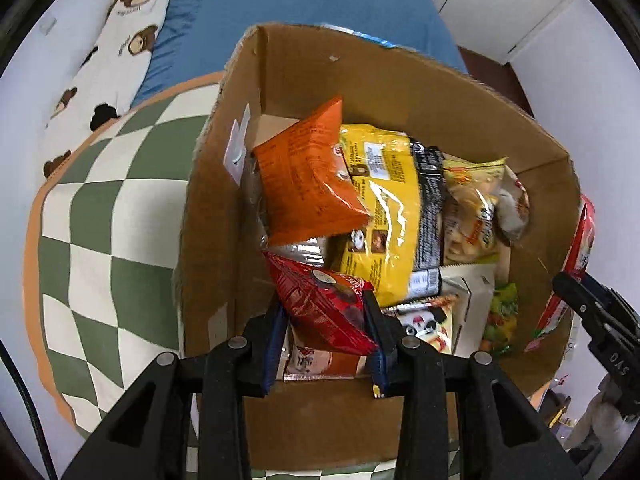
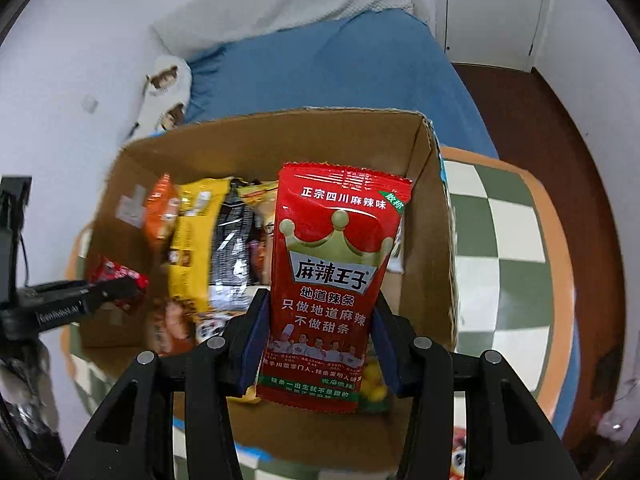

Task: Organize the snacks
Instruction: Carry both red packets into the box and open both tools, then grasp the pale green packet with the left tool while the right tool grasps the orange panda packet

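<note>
A cardboard box (image 1: 400, 88) holds several snack bags: an orange bag (image 1: 308, 176), a yellow bag (image 1: 388, 208) and others. My left gripper (image 1: 326, 320) is shut on a small dark red snack packet (image 1: 320, 300), held over the box's near left corner; it also shows in the right wrist view (image 2: 118, 274). My right gripper (image 2: 320, 336) is shut on a tall red spicy-strip bag with a crown (image 2: 332, 272), upright over the box's (image 2: 434, 208) right side. That bag shows at the box's right edge in the left wrist view (image 1: 576, 256).
The box stands on a round table with a green and white checked cloth (image 1: 100, 240), orange-rimmed (image 2: 556, 280). Behind is a bed with a blue sheet (image 1: 304, 0) and a bear-print pillow (image 1: 108, 64). Dark wood floor (image 2: 560, 128) lies to the right.
</note>
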